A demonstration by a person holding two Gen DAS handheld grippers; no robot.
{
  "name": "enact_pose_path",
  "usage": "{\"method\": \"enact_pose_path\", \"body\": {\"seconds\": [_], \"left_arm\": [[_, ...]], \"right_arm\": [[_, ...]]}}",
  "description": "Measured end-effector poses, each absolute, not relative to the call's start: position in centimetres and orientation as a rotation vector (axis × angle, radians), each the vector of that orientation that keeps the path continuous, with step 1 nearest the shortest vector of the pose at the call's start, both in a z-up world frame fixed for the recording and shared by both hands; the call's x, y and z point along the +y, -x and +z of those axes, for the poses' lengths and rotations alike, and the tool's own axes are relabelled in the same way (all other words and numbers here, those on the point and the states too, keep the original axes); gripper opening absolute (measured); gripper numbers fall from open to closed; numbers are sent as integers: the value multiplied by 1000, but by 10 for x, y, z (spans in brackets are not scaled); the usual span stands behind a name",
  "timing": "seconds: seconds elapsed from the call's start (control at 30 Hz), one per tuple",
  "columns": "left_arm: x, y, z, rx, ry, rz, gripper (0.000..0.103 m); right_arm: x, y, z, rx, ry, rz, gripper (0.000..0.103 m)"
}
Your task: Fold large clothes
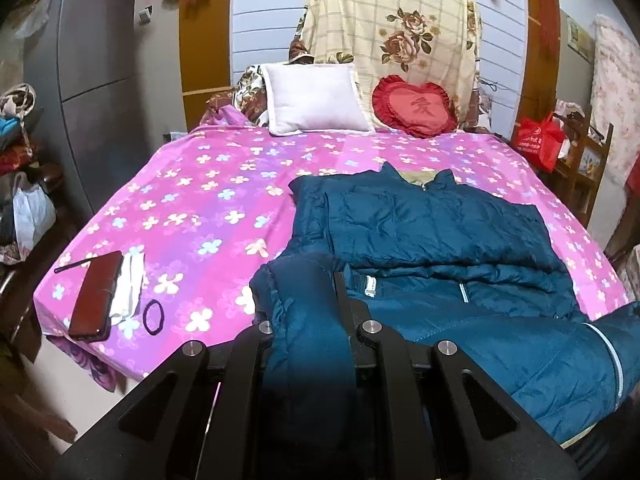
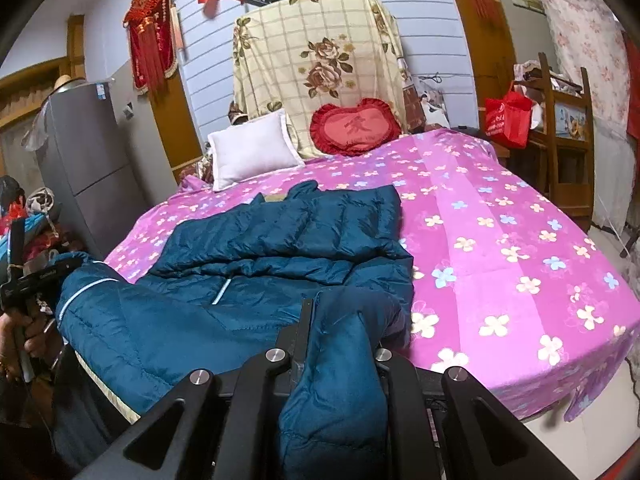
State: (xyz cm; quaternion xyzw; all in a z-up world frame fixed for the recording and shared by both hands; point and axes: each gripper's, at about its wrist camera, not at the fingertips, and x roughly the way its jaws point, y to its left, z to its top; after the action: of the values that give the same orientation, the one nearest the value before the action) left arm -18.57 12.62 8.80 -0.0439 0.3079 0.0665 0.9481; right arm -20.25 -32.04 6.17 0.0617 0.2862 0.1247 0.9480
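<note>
On the bed, near edge: both grippers work at the foot end, cameras looking toward the headboard.

Bed (image 1: 224,208): pink-purple flowered sheet, the landmark for all below.

Draped cloth (image 1: 392,12): cream check with brown roses, hung upright at the head of the bed.

Jacket (image 1: 432,224): teal quilted puffer, lying on the bed's near half; collar toward the head, sleeves folded in over the chest, zip line showing pale. Its lower hem is lifted off the bed's near edge at both corners. In the right wrist view the jacket (image 2: 288,232) sits left of the bed's middle.

White pillow (image 1: 316,98): leaning at the head of the bed, left of centre.

Red heart cushion (image 1: 414,106): at the head, just beside the white pillow on its right, against the draped cloth.

Left gripper (image 1: 308,320): at the bed's near edge; fingers pinching a thick bunch of jacket hem, fabric bulging up between them.

Right gripper (image 2: 340,332): at the near edge too; fingers pinching the other hem corner, fabric filling the gap.

Phone (image 1: 96,292): dark, at the bed's near left corner, lying on a white cloth (image 1: 130,284).

Hair tie (image 1: 154,317): black loop, just beside the phone.
</note>
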Motion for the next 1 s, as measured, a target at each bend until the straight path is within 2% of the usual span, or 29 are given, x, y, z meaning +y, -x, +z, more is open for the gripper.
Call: {"method": "enact_pose_path", "body": {"seconds": [0.6, 1.0], "left_arm": [[133, 178, 83, 649, 134, 112, 10], [157, 158, 89, 595, 245, 74, 9]], "right_arm": [[-314, 189, 64, 581, -112, 224, 10], [-300, 150, 89, 510, -103, 192, 10]]}}
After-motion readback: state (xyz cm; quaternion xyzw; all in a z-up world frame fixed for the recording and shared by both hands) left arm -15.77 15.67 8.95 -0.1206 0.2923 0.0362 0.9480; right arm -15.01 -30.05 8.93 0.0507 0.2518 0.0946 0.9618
